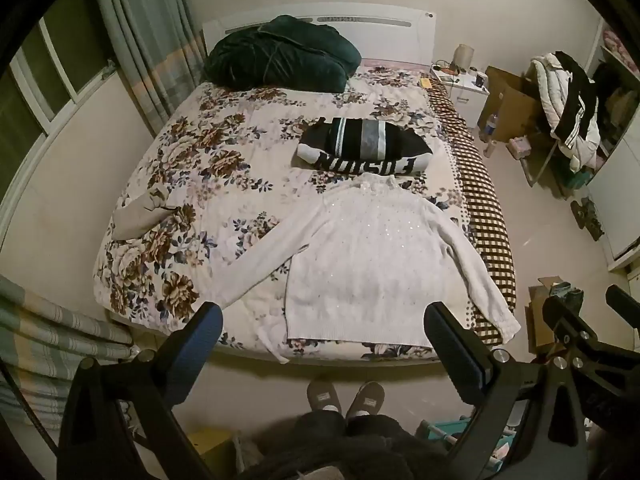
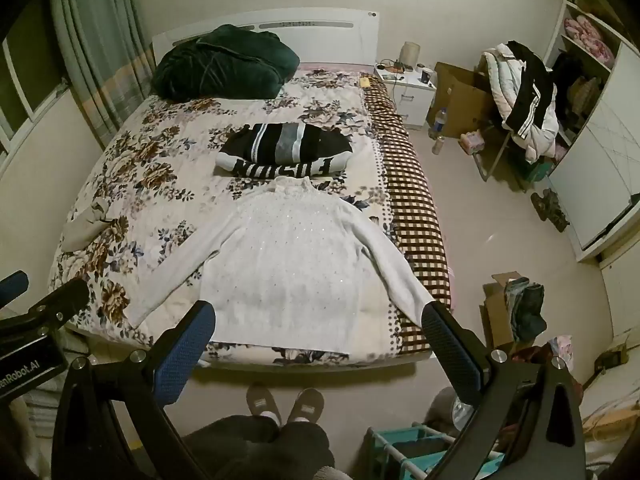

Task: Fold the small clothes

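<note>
A white knit sweater (image 1: 360, 256) lies flat and face up on the floral bedspread (image 1: 208, 160), hem at the near edge, both sleeves spread out. It also shows in the right wrist view (image 2: 296, 264). Behind it lies a folded black striped garment (image 1: 364, 148) with white lettering, also seen in the right wrist view (image 2: 284, 152). My left gripper (image 1: 324, 320) is open and empty, held above the sweater's hem. My right gripper (image 2: 320, 320) is open and empty, also above the near bed edge. The right gripper's body shows at the right of the left wrist view (image 1: 580, 328).
A dark green blanket (image 1: 280, 56) is piled at the headboard. A small beige cloth (image 1: 140, 216) lies at the bed's left side. A checked blanket (image 1: 480, 200) runs along the right edge. A nightstand (image 2: 408, 84), cardboard boxes (image 2: 460, 100) and a clothes-laden chair (image 2: 524, 100) stand right of the bed. My slippered feet (image 2: 284, 400) are below.
</note>
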{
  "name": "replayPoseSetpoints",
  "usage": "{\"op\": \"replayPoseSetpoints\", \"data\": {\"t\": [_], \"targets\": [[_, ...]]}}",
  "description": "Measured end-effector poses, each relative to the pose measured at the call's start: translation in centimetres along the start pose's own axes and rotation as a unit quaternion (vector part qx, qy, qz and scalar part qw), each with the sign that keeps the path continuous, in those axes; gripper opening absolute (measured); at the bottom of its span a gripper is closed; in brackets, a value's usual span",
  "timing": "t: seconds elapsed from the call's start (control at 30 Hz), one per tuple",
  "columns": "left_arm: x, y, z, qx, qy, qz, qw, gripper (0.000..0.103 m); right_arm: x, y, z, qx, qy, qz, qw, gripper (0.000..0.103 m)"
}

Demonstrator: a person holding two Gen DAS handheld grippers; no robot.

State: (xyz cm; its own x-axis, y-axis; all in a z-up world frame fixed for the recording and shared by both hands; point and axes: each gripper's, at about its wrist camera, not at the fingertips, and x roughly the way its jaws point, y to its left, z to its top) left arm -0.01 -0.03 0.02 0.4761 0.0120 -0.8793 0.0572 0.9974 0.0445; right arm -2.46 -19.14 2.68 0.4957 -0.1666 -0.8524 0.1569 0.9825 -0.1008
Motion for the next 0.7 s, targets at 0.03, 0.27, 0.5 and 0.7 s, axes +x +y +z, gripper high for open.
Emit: {"op": "replayPoseSetpoints", "data": {"t": [0.03,0.27,0.5,0.7], "targets": [[0.0,0.01,0.0,-0.001,0.0,-0.002,1.0,0.103,0.0,-0.01,0.02,0.001,0.0,0.001,1.0,0.103],[-0.36,0.04,0.09,-0.004,-0.004,0.001,1.0,0.103,0.07,-0.05,0.19,-0.002,-0.001,0.0,1.0,0.103],[-0.01,-0.19,0.04,-0.002,-0.004,-0.003,1.0,0.103,0.08,0.09,0.35,-0.001,0.0,-0.001,1.0,0.103],[0.09,-0.06,0.03,-0.002,-0.001,-0.004,1.0,0.103,0.12,0.14,0.51,-0.001,-0.001,-0.001,1.0,0.103]]}}
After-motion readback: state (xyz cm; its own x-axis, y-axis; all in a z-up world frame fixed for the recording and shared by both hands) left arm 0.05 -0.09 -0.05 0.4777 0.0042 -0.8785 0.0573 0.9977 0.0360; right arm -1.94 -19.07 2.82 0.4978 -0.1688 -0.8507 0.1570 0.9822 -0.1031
